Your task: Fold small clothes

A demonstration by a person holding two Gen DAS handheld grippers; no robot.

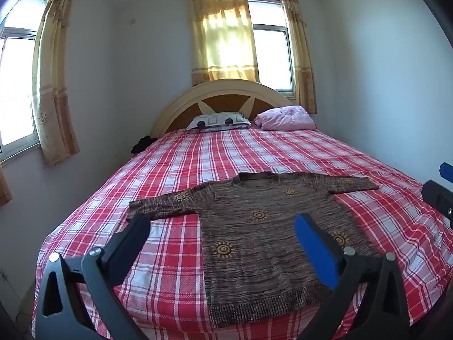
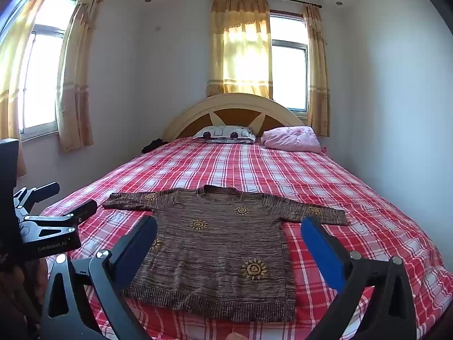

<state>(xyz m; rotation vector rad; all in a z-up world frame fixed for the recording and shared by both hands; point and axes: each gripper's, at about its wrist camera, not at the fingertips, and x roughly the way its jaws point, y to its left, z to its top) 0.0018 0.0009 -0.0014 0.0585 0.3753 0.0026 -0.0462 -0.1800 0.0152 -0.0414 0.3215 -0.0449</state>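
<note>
— Where do we stand?

— Our brown knit sweater lies flat, front up, on the red plaid bedspread near the foot of the bed, both sleeves spread out sideways, hem toward us. Nothing is folded yet, as we judge it.

— And our grippers?

— Our left gripper and right gripper both hang above the sweater with jaws spread wide, holding nothing.

— How do we begin well?

— We probably start with a sleeve: pinch it near the cuff, catching both knit layers, lift only a little and lay it across the chest so the body doesn't drag. The knit looks loose and floppy, so we keep pulls slow and even.

— Any writing?

— On the left gripper's body, seen from the right wrist camera, we read "GenRobot.AI", though the last letters are soft. The sweater's yellow sun motifs carry no text.
</note>
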